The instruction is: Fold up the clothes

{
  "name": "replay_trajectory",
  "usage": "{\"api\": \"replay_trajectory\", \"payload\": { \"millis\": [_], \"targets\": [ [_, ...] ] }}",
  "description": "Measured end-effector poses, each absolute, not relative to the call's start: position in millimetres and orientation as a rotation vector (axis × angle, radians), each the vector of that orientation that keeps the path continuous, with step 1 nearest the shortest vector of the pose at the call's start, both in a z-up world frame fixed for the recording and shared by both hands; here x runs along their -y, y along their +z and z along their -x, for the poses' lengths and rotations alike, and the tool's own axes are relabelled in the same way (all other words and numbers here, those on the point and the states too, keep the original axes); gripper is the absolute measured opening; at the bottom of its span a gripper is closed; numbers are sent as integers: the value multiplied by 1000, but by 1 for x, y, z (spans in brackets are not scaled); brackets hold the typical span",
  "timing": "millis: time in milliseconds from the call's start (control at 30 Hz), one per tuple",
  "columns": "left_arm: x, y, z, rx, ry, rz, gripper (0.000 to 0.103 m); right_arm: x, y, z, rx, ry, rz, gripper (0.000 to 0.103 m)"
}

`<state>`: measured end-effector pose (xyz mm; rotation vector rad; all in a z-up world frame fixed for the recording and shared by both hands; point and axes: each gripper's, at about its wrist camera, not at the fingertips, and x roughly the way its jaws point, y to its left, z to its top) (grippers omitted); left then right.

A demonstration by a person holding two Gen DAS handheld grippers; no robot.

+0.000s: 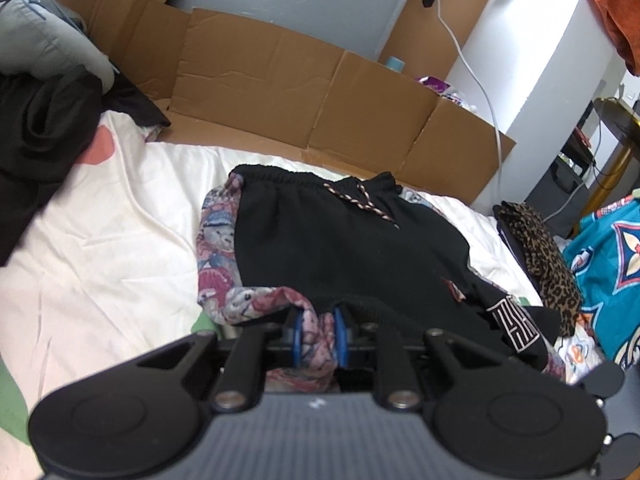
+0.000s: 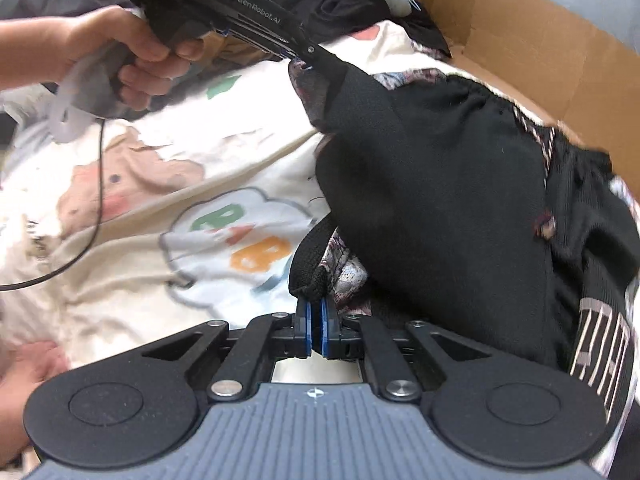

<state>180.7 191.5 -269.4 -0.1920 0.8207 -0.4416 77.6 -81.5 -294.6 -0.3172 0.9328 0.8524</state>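
Black shorts [image 1: 340, 248] with a drawstring waistband and floral side panels lie on the white bedsheet [image 1: 100, 220]. My left gripper [image 1: 318, 320] is shut on a bunch of the floral hem, which fills the gap between its blue pads. In the right wrist view the shorts [image 2: 440, 184] hang lifted and stretched between both tools. My right gripper [image 2: 316, 308] is shut on the black ribbed hem edge, its pads nearly touching. The left gripper [image 2: 308, 56], held by a hand [image 2: 132, 52], pinches the far hem corner at upper left.
Flattened cardboard [image 1: 280, 92] lines the wall behind the bed. A heap of dark and grey clothes [image 1: 40, 128] sits at the left. A leopard-print garment [image 1: 540, 256] and a teal one [image 1: 608, 264] lie at the right. A thin black cable [image 2: 96, 200] trails over the cartoon-printed sheet [image 2: 224, 240].
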Motion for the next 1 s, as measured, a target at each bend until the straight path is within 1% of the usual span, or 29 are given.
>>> {"api": "replay_trajectory", "payload": {
  "millis": [200,467,800,900,967,1000],
  "targets": [
    [-185,-264,-183,-819,-422,197,18,109,-278,-49,-944,877,274,3],
    [-174,-259,-187,-823,-412,180,18,144,-262,-37,-931,860,271,3],
    [-168,-268,-197,-868,-351,157,18,172,-280,-34,-1007,803,264,3],
    [-170,-279,-205,-904,-328,177,18,173,-287,-40,-1047,767,259,5],
    [-170,-285,-209,-924,-310,177,18,170,-285,-41,-1043,761,267,9],
    [-171,-287,-210,-931,-303,177,20,169,-283,-41,-1042,763,266,12]
  ]
}}
